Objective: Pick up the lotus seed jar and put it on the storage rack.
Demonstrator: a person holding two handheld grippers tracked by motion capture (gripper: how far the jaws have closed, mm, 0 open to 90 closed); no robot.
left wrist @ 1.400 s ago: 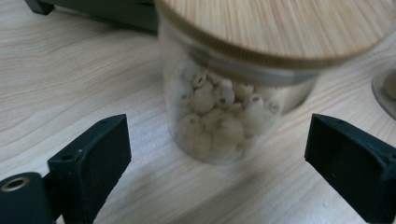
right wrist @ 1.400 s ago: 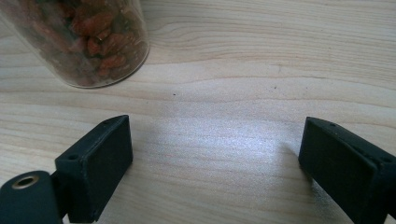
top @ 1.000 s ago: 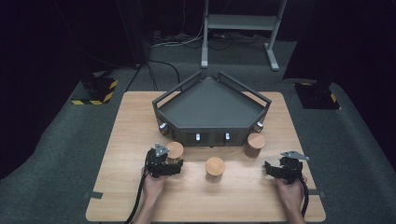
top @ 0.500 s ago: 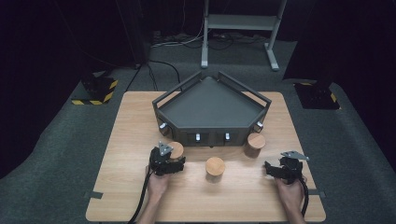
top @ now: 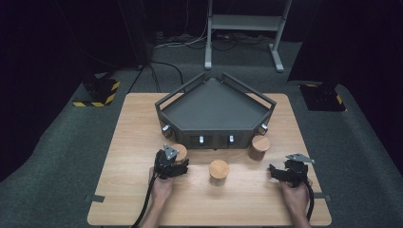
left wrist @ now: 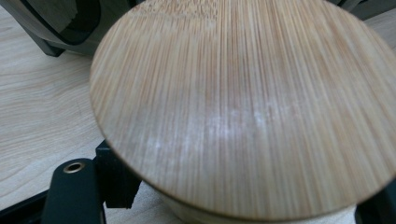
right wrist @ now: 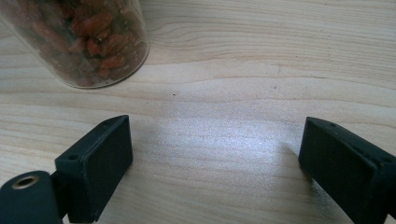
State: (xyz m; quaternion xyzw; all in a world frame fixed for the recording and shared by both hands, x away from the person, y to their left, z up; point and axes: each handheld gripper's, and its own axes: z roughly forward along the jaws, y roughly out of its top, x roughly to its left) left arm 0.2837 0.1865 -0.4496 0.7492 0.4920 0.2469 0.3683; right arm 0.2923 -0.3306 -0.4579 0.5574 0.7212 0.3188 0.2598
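The left gripper (top: 177, 165) has moved forward over the last second and now brackets the left bamboo-lidded jar (left wrist: 243, 107), which stands on the wooden table (top: 133, 142) just in front of the dark grey tray (top: 214, 102). Its jaws sit on either side of the jar below the lid, apparently not yet clamped. The right gripper (top: 280, 172) rests wide open over bare wood, near a glass jar of reddish dried fruit (right wrist: 88, 42). A grasp looks imminent.
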